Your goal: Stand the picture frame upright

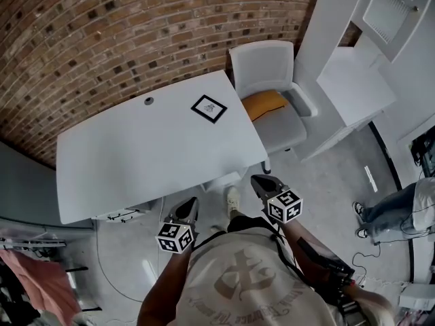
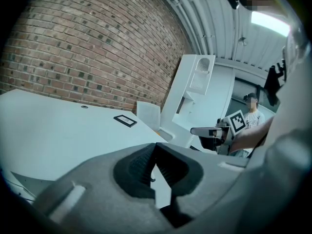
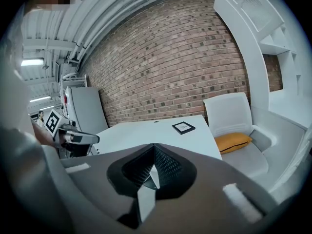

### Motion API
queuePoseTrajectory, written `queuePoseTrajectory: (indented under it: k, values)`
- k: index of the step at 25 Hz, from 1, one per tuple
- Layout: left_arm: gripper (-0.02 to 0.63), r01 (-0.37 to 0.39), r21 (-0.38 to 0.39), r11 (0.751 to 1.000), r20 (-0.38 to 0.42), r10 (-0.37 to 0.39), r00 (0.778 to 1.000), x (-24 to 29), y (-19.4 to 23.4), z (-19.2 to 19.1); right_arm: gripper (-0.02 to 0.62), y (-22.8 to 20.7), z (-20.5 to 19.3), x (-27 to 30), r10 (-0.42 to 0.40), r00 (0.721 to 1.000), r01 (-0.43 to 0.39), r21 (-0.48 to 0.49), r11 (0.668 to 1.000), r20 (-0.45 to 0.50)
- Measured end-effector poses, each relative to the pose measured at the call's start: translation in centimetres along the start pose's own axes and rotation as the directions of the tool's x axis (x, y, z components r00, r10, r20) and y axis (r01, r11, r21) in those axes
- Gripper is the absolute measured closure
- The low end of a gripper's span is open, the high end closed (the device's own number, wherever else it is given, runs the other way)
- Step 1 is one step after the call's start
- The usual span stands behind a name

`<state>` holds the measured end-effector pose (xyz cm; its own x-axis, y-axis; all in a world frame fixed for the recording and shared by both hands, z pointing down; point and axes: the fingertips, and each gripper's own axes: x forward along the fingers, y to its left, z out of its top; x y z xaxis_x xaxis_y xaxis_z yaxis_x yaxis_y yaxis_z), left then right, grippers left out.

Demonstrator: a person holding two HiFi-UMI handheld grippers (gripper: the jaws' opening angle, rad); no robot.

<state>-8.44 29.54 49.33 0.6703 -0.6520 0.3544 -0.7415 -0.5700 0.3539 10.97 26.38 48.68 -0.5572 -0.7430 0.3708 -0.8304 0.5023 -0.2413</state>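
Observation:
A small black picture frame (image 1: 209, 109) lies flat on the white table (image 1: 136, 161), near its far right corner. The same frame shows as a flat dark rectangle in the left gripper view (image 2: 125, 120) and in the right gripper view (image 3: 183, 127). My left gripper (image 1: 189, 208) is shut and empty, held off the table's near edge. The right gripper (image 1: 262, 183) is also shut and empty, just off the table's near right corner. Each gripper view shows its own jaws meeting tip to tip, with the left gripper (image 2: 155, 147) and the right gripper (image 3: 154, 148) well short of the frame.
A white chair (image 1: 272, 94) with an orange cushion (image 1: 264, 102) stands at the table's right end. A brick wall (image 1: 102, 39) runs behind the table. White shelving (image 1: 353, 60) is at the right. Another person's legs (image 1: 387, 212) are on the floor at far right.

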Motion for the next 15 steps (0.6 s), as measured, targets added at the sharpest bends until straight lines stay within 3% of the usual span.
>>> queuePoseTrajectory:
  k: [15]
  values:
    - [0.601, -0.074, -0.022, 0.997, -0.012, 0.074, 0.997, 3.9, 4.2, 2.7, 0.588, -4.4, 1.6, 6.3, 0.050, 0.997, -0.049, 0.013, 0.999, -0.053]
